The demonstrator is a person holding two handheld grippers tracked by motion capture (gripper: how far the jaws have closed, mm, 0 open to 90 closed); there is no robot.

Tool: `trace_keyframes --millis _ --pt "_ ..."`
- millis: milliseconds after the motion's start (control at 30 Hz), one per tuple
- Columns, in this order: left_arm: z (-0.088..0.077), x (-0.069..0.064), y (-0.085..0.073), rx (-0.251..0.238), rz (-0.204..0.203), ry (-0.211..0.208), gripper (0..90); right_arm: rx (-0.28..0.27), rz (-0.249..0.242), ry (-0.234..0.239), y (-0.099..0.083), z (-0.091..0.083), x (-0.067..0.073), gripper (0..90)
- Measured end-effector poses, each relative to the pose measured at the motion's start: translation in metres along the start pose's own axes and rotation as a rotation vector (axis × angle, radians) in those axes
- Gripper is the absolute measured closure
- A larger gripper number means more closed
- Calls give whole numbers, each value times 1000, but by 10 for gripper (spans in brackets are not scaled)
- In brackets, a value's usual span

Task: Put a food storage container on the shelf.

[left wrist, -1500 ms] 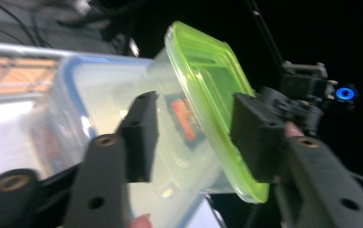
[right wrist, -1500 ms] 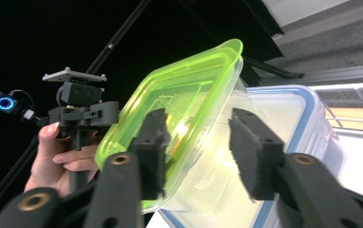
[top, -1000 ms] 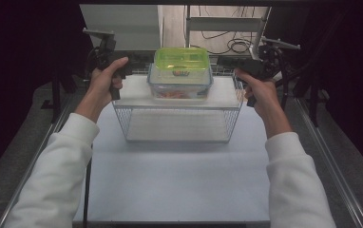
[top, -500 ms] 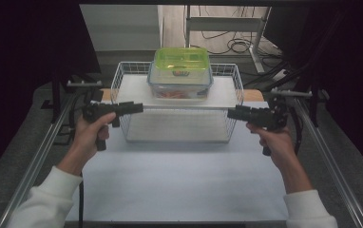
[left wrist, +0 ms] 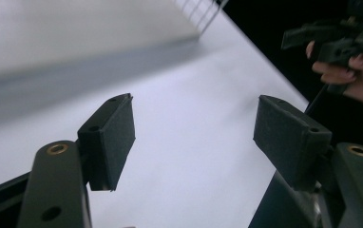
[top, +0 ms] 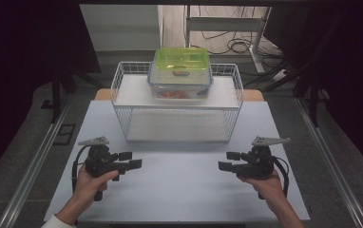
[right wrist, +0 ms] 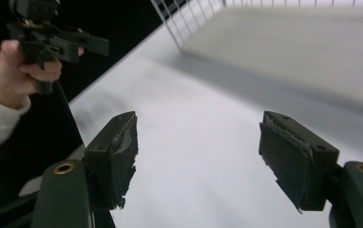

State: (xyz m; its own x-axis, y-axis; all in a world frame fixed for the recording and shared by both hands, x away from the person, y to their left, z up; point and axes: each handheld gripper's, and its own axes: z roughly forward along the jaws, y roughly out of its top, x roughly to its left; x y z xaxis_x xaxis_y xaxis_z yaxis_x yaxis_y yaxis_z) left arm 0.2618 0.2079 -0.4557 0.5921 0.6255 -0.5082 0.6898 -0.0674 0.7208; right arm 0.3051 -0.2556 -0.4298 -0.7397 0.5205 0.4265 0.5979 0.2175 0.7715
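Observation:
A clear food container with a green lid (top: 181, 73) stands on the white top shelf of a wire basket rack (top: 120, 102) at the back of the white table (top: 179, 194). My left gripper (top: 131, 160) hovers low over the front left of the table, pointing right, open with nothing between its pads (left wrist: 115, 137). My right gripper (top: 228, 160) mirrors it at the front right, pointing left. Its jaws have just been opening and nothing is between its pads (right wrist: 291, 156). Both grippers are well in front of the rack and apart from it.
Metal rails (top: 37, 161) run along both sides of the table. Dark curtains flank the space, and cables lie on the floor beyond the rack (top: 236, 45). A wide bare stretch of white tabletop lies between the two grippers.
Both hands have dropped from beside the rack's top down and toward me, to just over the front of the table. The grippers now point at each other.

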Motion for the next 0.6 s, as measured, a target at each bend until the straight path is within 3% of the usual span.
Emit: trace_keyframes --millis 100,233,433,600 --pt "5 0 -13 13 10 8 296 33 -12 -17 -17 9 1 289" --pt "12 4 -26 30 7 9 301 72 -35 -24 -24 16 3 289" --pt "10 8 -29 24 -8 26 302 68 -60 -29 -27 20 5 289" --pt "9 9 -30 26 -12 30 302 57 -54 -43 -34 18 0 287"
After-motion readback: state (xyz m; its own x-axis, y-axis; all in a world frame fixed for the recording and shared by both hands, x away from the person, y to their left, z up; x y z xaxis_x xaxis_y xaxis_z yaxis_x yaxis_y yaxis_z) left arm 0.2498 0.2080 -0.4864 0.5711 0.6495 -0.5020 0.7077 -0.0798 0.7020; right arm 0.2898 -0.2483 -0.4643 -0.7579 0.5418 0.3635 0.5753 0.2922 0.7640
